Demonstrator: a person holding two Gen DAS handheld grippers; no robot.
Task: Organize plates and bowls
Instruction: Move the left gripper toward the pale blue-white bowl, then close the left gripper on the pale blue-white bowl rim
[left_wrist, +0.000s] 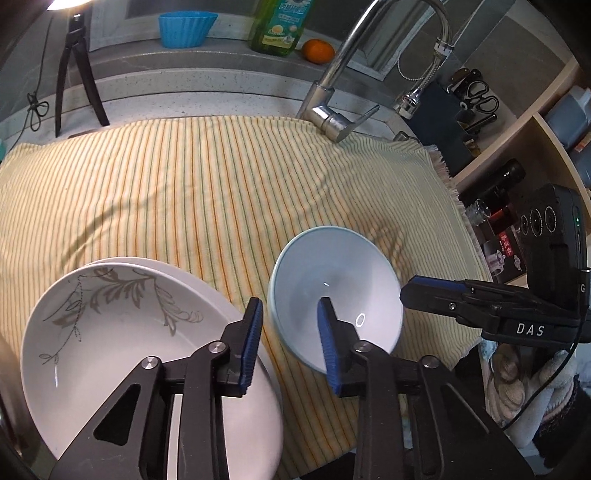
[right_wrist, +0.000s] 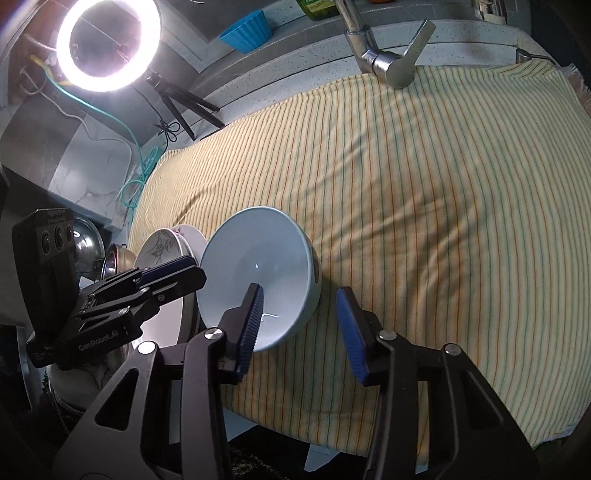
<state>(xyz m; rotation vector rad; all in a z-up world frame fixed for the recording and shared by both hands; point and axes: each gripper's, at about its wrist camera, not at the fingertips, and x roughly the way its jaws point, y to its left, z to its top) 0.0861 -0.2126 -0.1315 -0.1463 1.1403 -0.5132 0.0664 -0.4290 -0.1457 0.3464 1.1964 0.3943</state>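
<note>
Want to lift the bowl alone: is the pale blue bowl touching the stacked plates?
Apart. The left wrist view shows a strip of striped cloth between the pale blue bowl and the stacked plates.

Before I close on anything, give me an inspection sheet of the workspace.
Surface: striped cloth spread over the counter.
Job's things: pale blue bowl on the cloth; leaf-patterned plate stacked on a plain one beside it.
Clutter: blue cup, soap bottle, orange on the back ledge.
Grippers: left claw and right claw each straddle the bowl's rim, pads not seen pressing.
Cables: teal cable beside the cloth.
Surroundings: faucet, ring light, scissors on a shelf.
</note>
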